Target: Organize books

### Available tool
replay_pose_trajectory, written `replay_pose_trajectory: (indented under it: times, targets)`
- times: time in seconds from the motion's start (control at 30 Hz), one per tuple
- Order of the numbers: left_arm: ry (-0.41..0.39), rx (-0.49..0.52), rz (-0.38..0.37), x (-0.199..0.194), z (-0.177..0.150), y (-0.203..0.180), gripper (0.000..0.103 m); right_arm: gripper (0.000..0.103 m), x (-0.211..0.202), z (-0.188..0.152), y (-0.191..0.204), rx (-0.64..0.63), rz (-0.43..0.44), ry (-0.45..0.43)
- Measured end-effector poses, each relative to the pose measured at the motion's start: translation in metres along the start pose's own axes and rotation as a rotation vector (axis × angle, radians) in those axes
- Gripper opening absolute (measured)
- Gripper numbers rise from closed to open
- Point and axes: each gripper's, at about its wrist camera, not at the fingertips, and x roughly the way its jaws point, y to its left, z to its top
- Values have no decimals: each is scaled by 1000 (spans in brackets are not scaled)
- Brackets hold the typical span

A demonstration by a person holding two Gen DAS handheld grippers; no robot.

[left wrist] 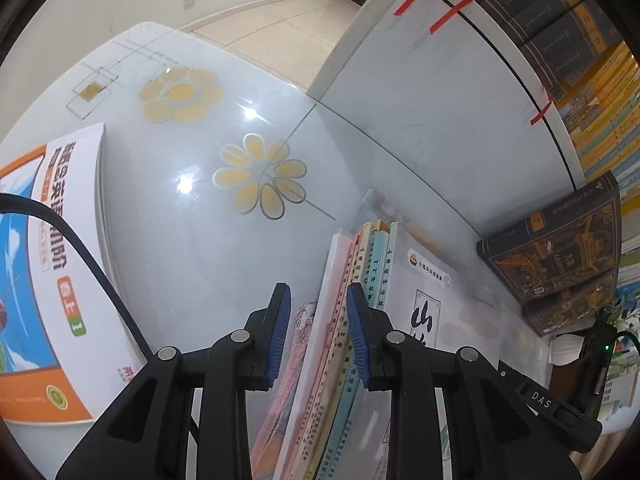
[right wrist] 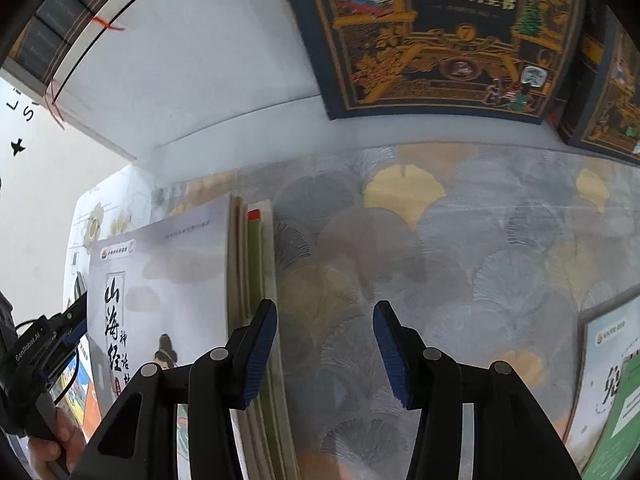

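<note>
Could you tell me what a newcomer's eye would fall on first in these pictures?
Probably the upright bundle of thin books between the left gripper fingers, over a glossy table with yellow flowers. Next, the dark gold-patterned book lying beyond the open right gripper.

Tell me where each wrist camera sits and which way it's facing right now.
Left wrist: on the left gripper, angled down at the flowered table; its fingers straddle a stack of thin books.
Right wrist: on the right gripper, angled steeply down at the patterned mat, nothing between its fingers; a hand shows lower left.
Shared: the book stack and dark encyclopedia.
</note>
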Motion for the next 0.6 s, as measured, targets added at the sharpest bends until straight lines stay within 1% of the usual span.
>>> replay_pose_trajectory:
  times: [0.13, 0.2, 0.23, 0.27, 0.3, 0.4, 0.47, 0.57, 0.6]
  targets:
    - [14, 46, 11, 3, 4, -7, 24, 48, 0, 7, 12, -19, -35, -11]
    - [15, 35, 0, 2, 3, -4, 24, 48, 1, 12, 30, -93, -119, -26]
    - [17, 20, -16, 2, 1, 0, 24, 48, -1, 12, 35, -127, -144, -36]
    - [18, 8, -30, 1, 0, 3, 24, 48, -3, 11, 37, -140, -149, -41]
    - [24, -4, -48, 0, -1, 7, 24, 48, -3, 10, 35, -135, -141, -37]
    - [13, -16, -70, -10, -6, 12, 24, 48, -9, 2, 16, -55, -51, -16]
    - [-13, -3, -94, -28, -13, 13, 24, 48, -23, -9, 2, -27, 2, -36]
    - [-66, 56, -95, -61, -36, 7, 24, 49, -51, -38, -18, -26, 32, -89]
    - [-73, 77, -104, -71, -46, 3, 26, 52, -61, -50, -27, -23, 39, -105]
